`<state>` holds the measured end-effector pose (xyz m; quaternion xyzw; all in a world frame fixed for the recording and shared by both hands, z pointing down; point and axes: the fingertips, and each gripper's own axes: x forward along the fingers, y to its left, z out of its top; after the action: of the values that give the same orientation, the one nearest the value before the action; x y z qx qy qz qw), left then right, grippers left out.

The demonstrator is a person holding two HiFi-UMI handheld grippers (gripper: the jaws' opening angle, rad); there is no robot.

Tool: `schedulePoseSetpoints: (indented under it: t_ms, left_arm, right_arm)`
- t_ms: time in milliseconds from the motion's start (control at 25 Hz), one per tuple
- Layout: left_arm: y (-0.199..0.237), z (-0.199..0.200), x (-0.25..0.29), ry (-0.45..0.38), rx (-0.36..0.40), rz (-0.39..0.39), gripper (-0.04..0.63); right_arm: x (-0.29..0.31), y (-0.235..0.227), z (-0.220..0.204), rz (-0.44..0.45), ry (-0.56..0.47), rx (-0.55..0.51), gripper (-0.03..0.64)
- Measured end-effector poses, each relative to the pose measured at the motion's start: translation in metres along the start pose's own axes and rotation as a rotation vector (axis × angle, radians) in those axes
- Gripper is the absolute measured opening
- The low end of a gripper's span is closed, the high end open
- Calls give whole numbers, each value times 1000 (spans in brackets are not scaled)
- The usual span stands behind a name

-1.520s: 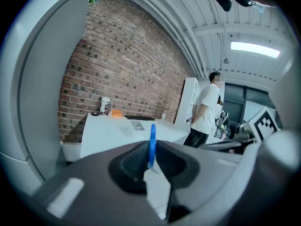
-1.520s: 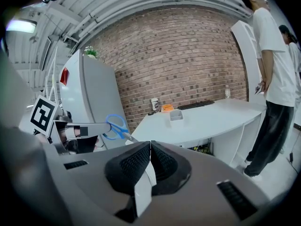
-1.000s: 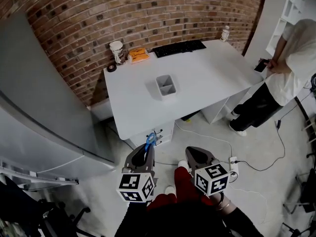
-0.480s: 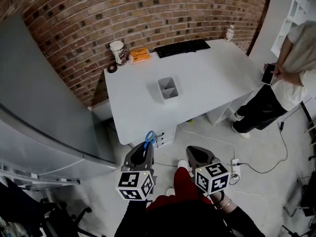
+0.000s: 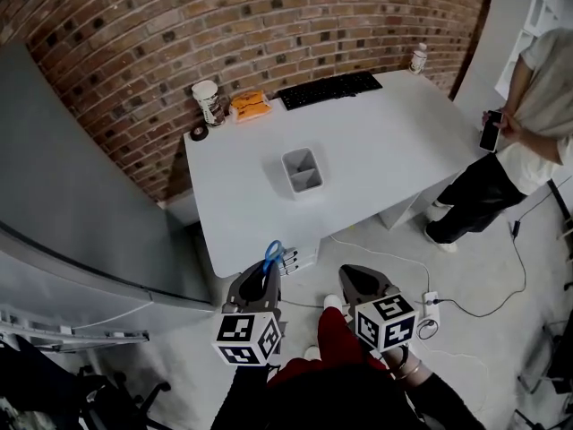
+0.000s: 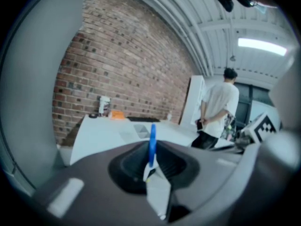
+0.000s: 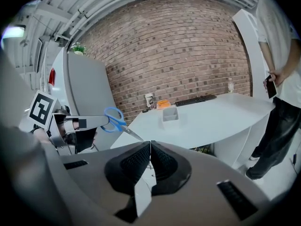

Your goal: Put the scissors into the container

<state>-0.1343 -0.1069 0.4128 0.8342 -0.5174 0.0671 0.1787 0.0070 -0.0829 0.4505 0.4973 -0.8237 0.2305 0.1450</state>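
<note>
Blue-handled scissors [image 5: 272,256] stick up out of my left gripper [image 5: 265,276], which is shut on them; the handle loops point toward the table. The left gripper view shows the blue handle [image 6: 152,140] edge-on between the jaws. From the right gripper view the scissors [image 7: 115,120] show their blades slightly apart. The grey two-compartment container [image 5: 302,170] stands near the middle of the white table [image 5: 394,141], well ahead of both grippers. My right gripper [image 5: 358,278] hangs beside the left one over the floor, shut, with nothing in it.
A keyboard [image 5: 326,88], paper cup [image 5: 207,99], orange packet [image 5: 249,106] and small bottle [image 5: 418,57] line the table's far edge by the brick wall. A person [image 5: 528,97] stands at the table's right end. A grey cabinet [image 5: 72,204] is at left; a power strip [image 5: 430,316] and cables lie on the floor.
The view has shifted slightly and the table sits a little lower in the head view. Both grippers keep their pose, and the scissors stay in the left one.
</note>
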Motion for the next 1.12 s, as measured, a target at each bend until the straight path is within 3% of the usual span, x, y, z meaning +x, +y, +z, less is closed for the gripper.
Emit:
schedulePoseSetpoints:
  t_ms: [1120]
  left_arm:
    - [17,45,122,5,-40,58,44]
  right_arm:
    - [85,-84,57,64,40,13,9]
